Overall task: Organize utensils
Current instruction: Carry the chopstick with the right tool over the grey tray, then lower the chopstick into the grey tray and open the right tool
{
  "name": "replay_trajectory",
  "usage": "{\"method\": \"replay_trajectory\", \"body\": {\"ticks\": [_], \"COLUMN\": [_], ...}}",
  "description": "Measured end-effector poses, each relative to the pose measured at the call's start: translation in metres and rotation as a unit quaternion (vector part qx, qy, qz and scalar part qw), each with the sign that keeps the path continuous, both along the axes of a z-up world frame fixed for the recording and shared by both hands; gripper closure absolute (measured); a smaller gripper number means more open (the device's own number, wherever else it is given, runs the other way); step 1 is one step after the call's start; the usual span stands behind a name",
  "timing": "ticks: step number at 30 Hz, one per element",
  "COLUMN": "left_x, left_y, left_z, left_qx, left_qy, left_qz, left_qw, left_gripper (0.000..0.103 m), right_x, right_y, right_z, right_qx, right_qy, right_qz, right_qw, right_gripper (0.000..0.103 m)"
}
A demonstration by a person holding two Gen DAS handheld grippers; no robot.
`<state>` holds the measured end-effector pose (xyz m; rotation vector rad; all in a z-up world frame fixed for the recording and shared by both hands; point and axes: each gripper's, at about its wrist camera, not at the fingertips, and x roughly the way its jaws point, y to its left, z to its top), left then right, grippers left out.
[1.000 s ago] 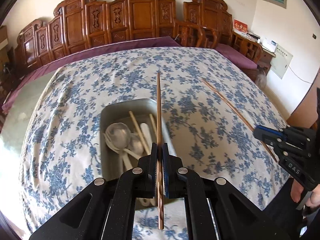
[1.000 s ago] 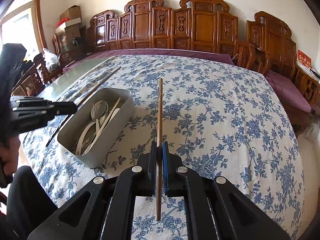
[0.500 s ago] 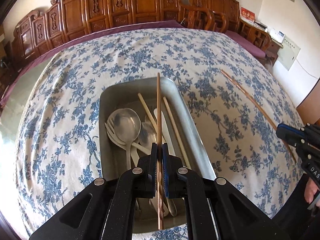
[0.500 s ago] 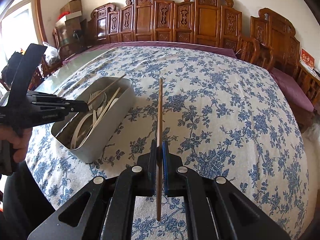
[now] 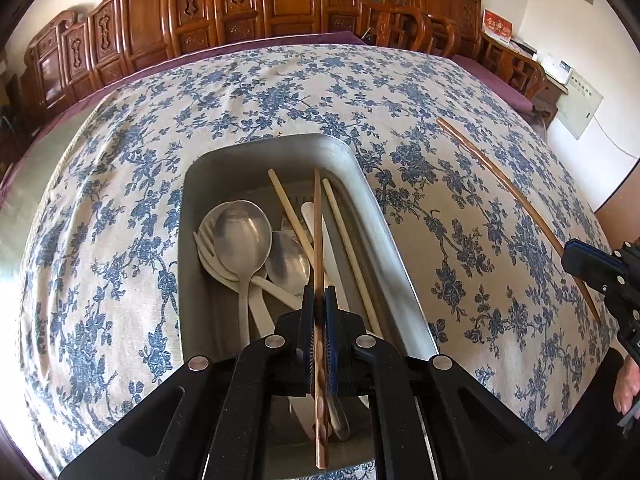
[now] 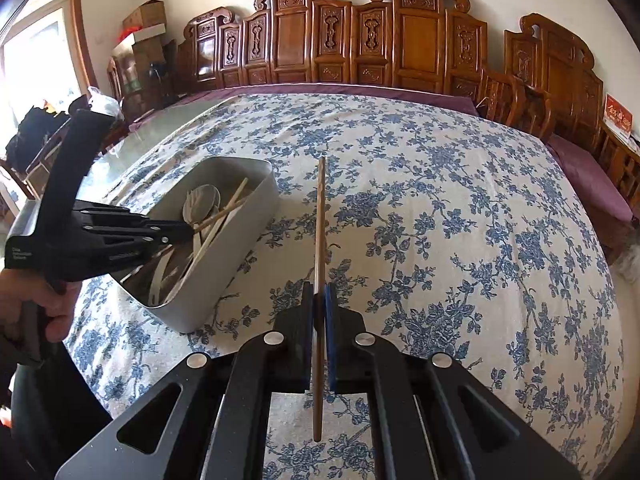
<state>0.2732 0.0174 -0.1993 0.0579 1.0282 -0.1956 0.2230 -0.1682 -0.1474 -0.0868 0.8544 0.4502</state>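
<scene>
My left gripper [image 5: 319,300] is shut on a dark brown chopstick [image 5: 317,224] and holds it low inside the grey metal tray [image 5: 384,216]. The tray holds spoons [image 5: 242,236], a white fork, pale chopsticks [image 5: 348,248] and other utensils. My right gripper [image 6: 319,296] is shut on a light brown chopstick [image 6: 320,216] and holds it above the flowered tablecloth, to the right of the tray [image 6: 236,256]. The left gripper also shows in the right wrist view [image 6: 182,232], over the tray. The right gripper shows at the right edge of the left wrist view [image 5: 576,256].
The large table has a blue-flowered cloth [image 6: 440,208]. Carved wooden chairs [image 6: 360,48] line its far side. Boxes and bags [image 6: 140,32] stand at the far left by a window. A hand [image 6: 36,304] holds the left gripper's handle.
My left gripper has moved forward and down with its chopstick, from above the tray's near end to low inside it. My right gripper has stayed nearly still with its chopstick.
</scene>
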Motion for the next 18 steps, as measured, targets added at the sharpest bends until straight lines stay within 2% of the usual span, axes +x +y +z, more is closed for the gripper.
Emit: {"method": "replay_trajectory", "body": {"ticks": [7, 9, 11, 18], "left_x": [0.000, -0.001, -0.003, -0.017], "left_y": [0.000, 0.002, 0.005, 0.021], "left_z": [0.000, 0.002, 0.006, 0.025], "left_qx": [0.003, 0.000, -0.002, -0.007], "left_qy": [-0.003, -0.003, -0.009, -0.034], "left_qz": [0.006, 0.009, 0.011, 0.021], "left_qw": [1.0000, 1.0000, 0.9999, 0.9992], "left_gripper": [0.098, 0.095, 0.081, 0.079], "right_x": [-0.004, -0.005, -0.006, -0.008], "right_y": [0.007, 0.010, 0.013, 0.028], "right_z": [0.004, 0.005, 0.007, 0.011], "right_qx": [0.003, 0.004, 0.005, 0.007], "right_qy": [-0.001, -0.001, -0.001, -0.003], "right_qz": [0.006, 0.008, 0.009, 0.018], "right_qw": [1.000, 1.000, 1.000, 1.000], "right_gripper": [0.096, 0.096, 0.096, 0.096]}}
